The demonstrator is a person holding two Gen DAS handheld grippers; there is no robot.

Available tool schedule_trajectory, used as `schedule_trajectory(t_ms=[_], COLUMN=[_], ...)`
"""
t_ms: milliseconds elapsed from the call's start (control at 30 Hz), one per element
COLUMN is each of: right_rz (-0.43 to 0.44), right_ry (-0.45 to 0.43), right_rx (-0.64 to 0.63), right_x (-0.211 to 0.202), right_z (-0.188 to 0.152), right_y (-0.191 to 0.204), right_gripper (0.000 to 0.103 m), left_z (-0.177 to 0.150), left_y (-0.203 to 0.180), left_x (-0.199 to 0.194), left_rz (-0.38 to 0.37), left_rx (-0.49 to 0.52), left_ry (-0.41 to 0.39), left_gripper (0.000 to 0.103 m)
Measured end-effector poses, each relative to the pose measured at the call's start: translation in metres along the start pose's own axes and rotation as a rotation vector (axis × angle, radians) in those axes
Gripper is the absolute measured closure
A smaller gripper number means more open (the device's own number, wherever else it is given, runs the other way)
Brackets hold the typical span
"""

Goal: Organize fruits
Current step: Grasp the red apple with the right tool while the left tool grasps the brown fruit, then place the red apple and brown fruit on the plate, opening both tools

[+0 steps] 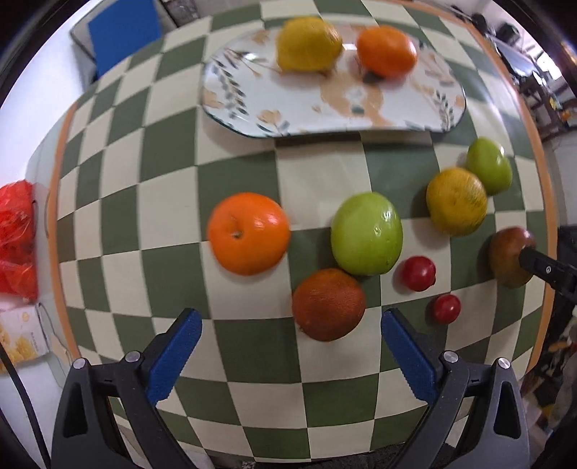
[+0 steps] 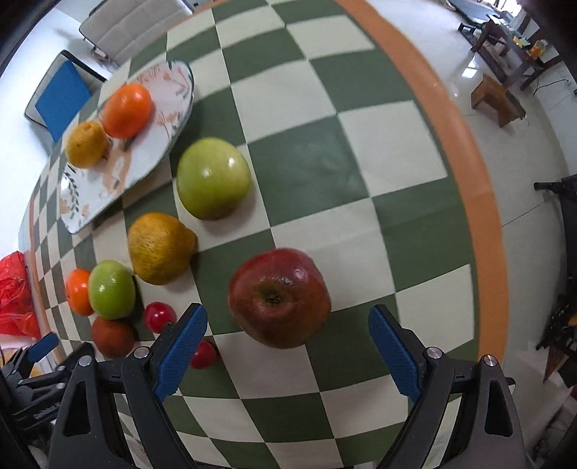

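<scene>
A floral oval plate (image 1: 396, 108) (image 2: 162, 119) holds a yellow lemon (image 1: 308, 43) (image 2: 86, 144) and an orange fruit (image 1: 386, 50) (image 2: 126, 110). On the checked cloth lie an orange (image 1: 249, 232), a green apple (image 1: 366, 232), a dark orange (image 1: 328, 305), two small red tomatoes (image 1: 418, 273) (image 1: 446, 308), a yellow citrus (image 1: 456, 200) (image 2: 160, 252), and another green apple (image 1: 489, 166) (image 2: 212, 178). My left gripper (image 1: 292, 317) is open just before the dark orange. My right gripper (image 2: 288, 314) is open with a red apple (image 2: 279, 297) (image 1: 510, 256) just ahead of its fingers.
The round table's orange rim (image 2: 479, 202) curves close on the right, with floor, wooden furniture (image 2: 497, 97) beyond. A red plastic bag (image 1: 16, 238) and a white box (image 1: 21, 339) sit at the left. A chair with a blue cushion (image 1: 122, 32) stands behind the table.
</scene>
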State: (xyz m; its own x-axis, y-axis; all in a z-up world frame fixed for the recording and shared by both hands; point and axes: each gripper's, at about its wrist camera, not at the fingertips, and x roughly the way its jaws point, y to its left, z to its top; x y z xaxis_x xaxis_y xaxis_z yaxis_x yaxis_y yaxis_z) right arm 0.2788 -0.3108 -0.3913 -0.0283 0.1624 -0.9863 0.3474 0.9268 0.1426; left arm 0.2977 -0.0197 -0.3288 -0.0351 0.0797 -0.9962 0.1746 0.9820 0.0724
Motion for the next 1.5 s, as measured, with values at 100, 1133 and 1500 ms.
schedule_trajectory(t_ms=[100,1133,1500], right_rz=[-0.010,0.018,0.171], right_ry=[0.016,0.136,0.063], right_rx=[-0.007,-0.096,-0.076], right_x=[0.013,0.045,-0.013], right_z=[0.002,-0.060,-0.043], right_y=[0.003,0.046,0.059], right_gripper=[0.012,0.032,0.033], left_z=[0.005,-0.053,-0.022], left_y=[-0.013,0.003,0.004], left_x=[0.021,0.055,-0.029], left_rz=[0.009,-0.101,-0.204], left_rx=[0.062,-0.020,-0.031], left_ry=[0.032,0.058,-0.077], left_gripper=[0.003,0.051,0.051])
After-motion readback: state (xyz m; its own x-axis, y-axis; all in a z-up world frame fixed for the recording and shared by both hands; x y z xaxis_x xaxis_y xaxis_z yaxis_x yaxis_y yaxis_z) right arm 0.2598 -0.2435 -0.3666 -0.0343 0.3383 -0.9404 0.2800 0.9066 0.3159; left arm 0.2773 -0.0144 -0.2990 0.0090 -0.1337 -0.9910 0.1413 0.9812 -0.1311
